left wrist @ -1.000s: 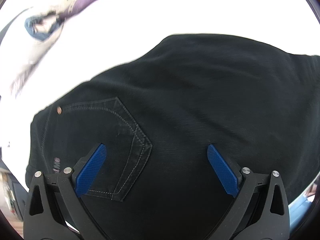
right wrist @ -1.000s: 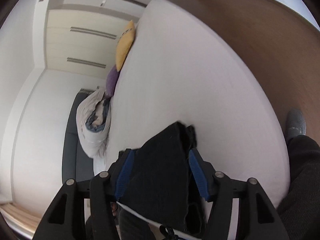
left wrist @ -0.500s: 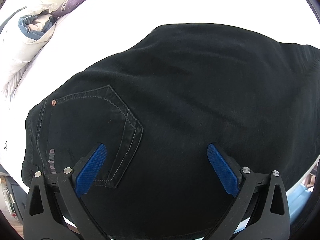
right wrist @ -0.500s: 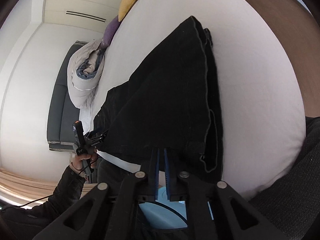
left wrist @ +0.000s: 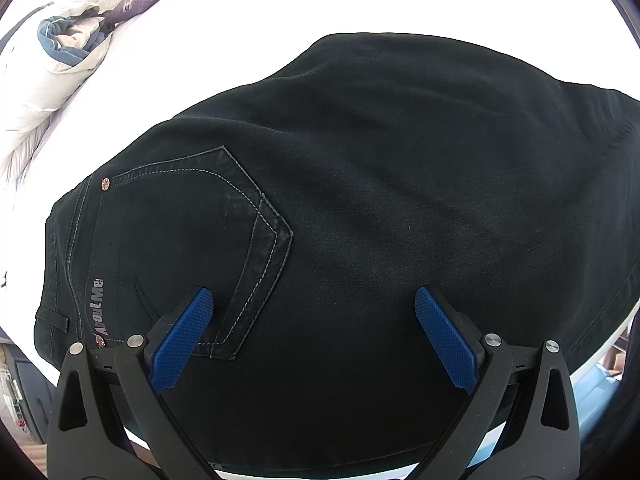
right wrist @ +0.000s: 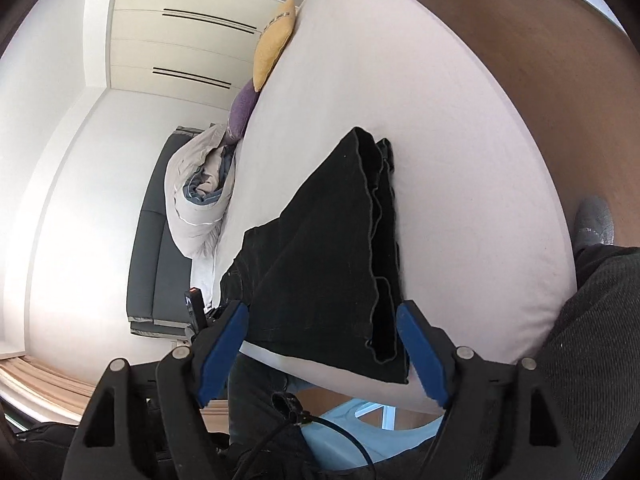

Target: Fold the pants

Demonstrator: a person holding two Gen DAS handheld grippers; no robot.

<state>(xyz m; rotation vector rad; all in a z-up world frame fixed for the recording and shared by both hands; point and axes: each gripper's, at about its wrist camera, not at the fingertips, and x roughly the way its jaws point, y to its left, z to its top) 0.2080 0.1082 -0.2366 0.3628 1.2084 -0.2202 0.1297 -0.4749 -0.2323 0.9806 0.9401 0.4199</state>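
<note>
Black jeans (left wrist: 360, 200) lie folded on the white bed (left wrist: 360, 4), back pocket (left wrist: 224, 232) up. My left gripper (left wrist: 314, 332) is open just above the waist end, nothing between its blue pads (left wrist: 182, 336). In the right wrist view the jeans (right wrist: 332, 248) lie on the bed near its near edge, leg hems stacked at the right. My right gripper (right wrist: 322, 350) is open and empty at the jeans' near edge. The left gripper shows at the jeans' far left end (right wrist: 196, 308).
A crumpled white and blue duvet (right wrist: 200, 196), a purple pillow (right wrist: 242, 110) and a yellow pillow (right wrist: 274, 50) lie along the bed's far side. A brown floor (right wrist: 540, 60) lies to the right. The person's grey-trousered leg (right wrist: 592, 340) stands by the bed edge.
My right gripper was shut on the jeans' edge half a second ago and has opened and let go. The left gripper has stayed open above the waist.
</note>
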